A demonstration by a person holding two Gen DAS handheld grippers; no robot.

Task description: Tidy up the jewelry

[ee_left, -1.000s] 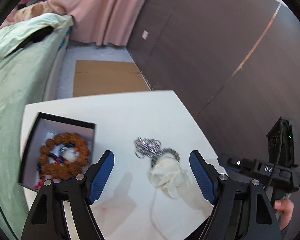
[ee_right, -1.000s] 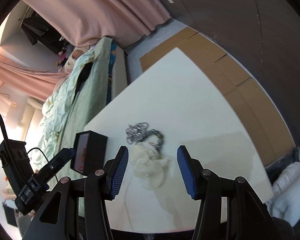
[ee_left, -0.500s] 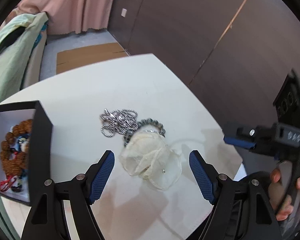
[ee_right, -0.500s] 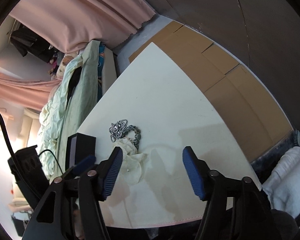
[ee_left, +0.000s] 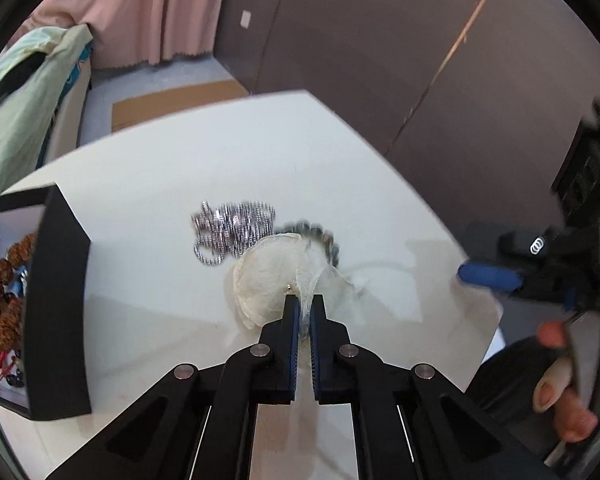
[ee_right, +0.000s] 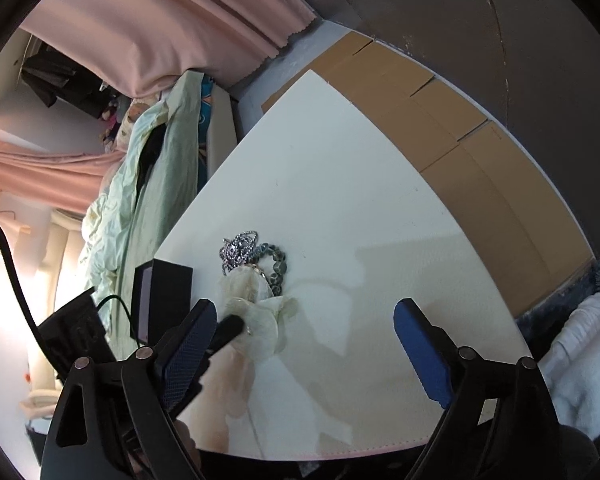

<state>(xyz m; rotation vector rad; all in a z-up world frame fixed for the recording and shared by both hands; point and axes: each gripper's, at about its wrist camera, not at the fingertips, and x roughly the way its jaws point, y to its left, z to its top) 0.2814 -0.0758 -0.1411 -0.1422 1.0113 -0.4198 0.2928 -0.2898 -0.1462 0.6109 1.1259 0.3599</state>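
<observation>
Your left gripper (ee_left: 304,305) has its 2 fingers pinched on the near edge of the sheer pouch (ee_left: 274,276), frame centre in the left wrist view. Only a thin sliver of fabric shows between the blue pads. The pouch lies on the white table (ee_left: 148,184), crumpled and cream-coloured.

Silver chain (ee_left: 231,229) sits just beyond the pouch, up and left of it, touching its far edge. Grey bead bracelet (ee_left: 320,238) curls around the pouch's upper right side, partly hidden under the fabric.

Black box (ee_left: 58,308) stands open at the left edge of the frame, on the table, well apart from the pouch. Brown bead bracelet (ee_left: 2,280) lies inside it; other small red and blue items in there are too cropped to identify.

Your right gripper (ee_right: 312,354) is wide open and holds nothing. In the right wrist view its fingers (ee_right: 422,354) frame the lower part of the picture over bare table. The pouch (ee_right: 256,308) shows left of centre in that view, just beyond the left-hand finger, with the chain (ee_right: 238,250) and grey bracelet (ee_right: 276,266) above it and the box (ee_right: 162,300) to its left. The left gripper's dark tip (ee_right: 230,326) meets the pouch's lower left edge there.

In the left wrist view your right hand (ee_left: 560,392) shows at lower right, wrapped on its gripper handle.
</observation>
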